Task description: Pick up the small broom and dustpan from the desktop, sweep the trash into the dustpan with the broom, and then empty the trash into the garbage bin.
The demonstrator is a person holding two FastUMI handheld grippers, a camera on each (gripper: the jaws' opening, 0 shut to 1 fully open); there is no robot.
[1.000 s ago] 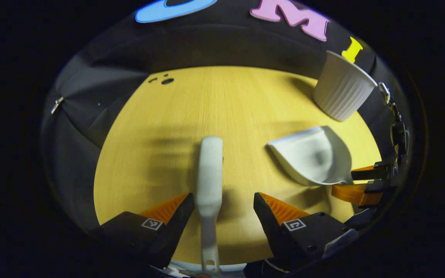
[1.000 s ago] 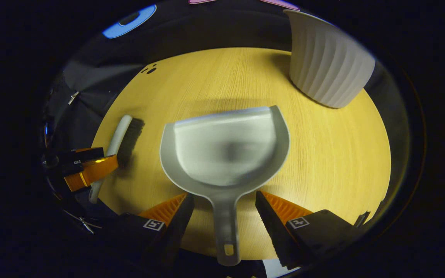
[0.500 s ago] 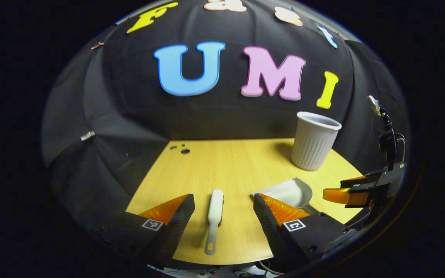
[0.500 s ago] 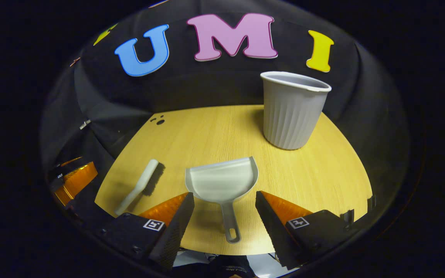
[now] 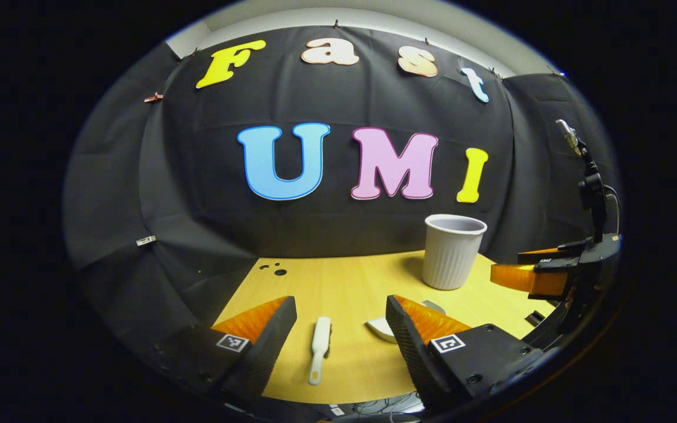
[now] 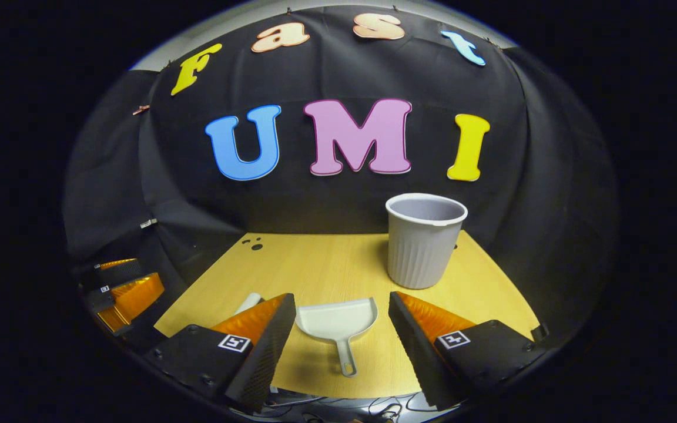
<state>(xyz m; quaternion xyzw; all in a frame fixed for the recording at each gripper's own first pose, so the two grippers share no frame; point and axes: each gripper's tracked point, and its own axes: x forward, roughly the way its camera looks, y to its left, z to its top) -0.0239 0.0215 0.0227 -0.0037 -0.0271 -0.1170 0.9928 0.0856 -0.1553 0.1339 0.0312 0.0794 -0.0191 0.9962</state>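
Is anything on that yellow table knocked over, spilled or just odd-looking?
Nothing stands out. The bin stands upright near the back, the dustpan and the broom lie flat side by side on the table, apart from each other. A few small dark specks sit at the far left corner; what they are is unclear.

In the left gripper view the dustpan point(image 5: 381, 325) is mostly hidden behind the left gripper's point(image 5: 341, 329) right finger, with just a pale sliver of its pan showing; the right gripper point(image 5: 535, 273), far right, is cut off at the view's edge; in the right gripper view the broom point(image 6: 248, 303) is covered by the right gripper's point(image 6: 341, 326) left finger save for one end; the dark marks point(image 6: 254, 244) at the desktop's point(image 6: 327, 264) far left corner are too small to tell.
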